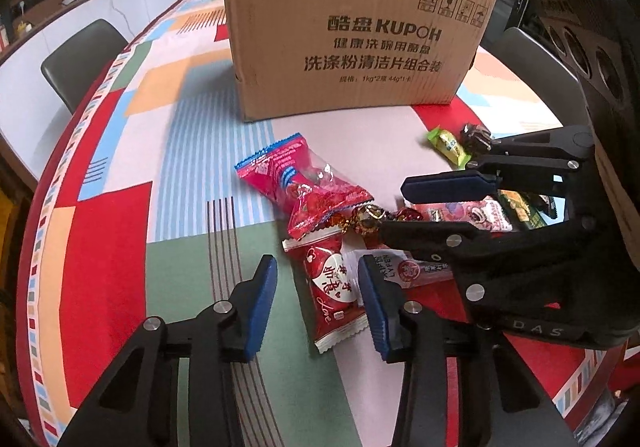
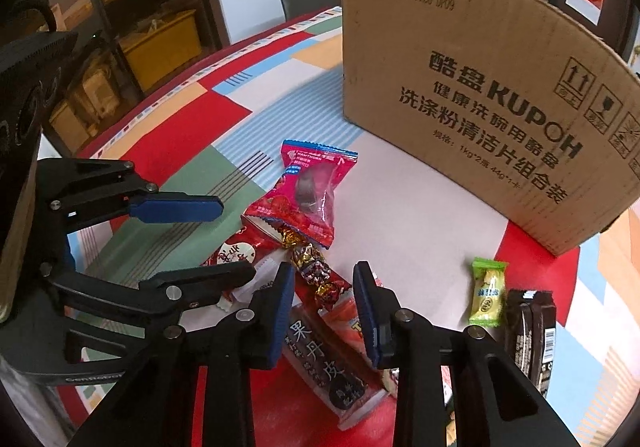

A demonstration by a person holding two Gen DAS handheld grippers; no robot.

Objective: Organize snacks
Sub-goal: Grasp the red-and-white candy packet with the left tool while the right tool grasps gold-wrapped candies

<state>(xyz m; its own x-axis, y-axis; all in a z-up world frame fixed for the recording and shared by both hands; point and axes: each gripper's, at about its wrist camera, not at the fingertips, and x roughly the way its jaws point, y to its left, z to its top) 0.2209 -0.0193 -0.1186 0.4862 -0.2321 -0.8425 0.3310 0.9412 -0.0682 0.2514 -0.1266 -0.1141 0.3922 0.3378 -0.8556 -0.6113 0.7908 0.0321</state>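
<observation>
Dining room with shelving and a dark chair behind; the bench (image 1: 120, 151) carries a patchwork cloth of red, green, blue and orange. A tall cardboard box (image 1: 352, 35) stands well beyond both tools. The left gripper (image 1: 316, 303) hangs with jaws wide apart and empty, a red heart-print packet (image 1: 332, 295) lying between them on the cloth. The right gripper (image 2: 320, 311) is likewise open and holds nothing; a dark-labelled fruit strip (image 2: 320, 363) and foil-wrapped candies (image 2: 316, 271) lie between its jaws, a pink hawthorn bag (image 2: 308, 191) ahead, a green candy (image 2: 486, 293) and black bar (image 2: 530, 327) to its right. Risk: the snacks overlap, so closing could pinch two wrappers or skid a slick packet. The grippers sit close and may collide.
</observation>
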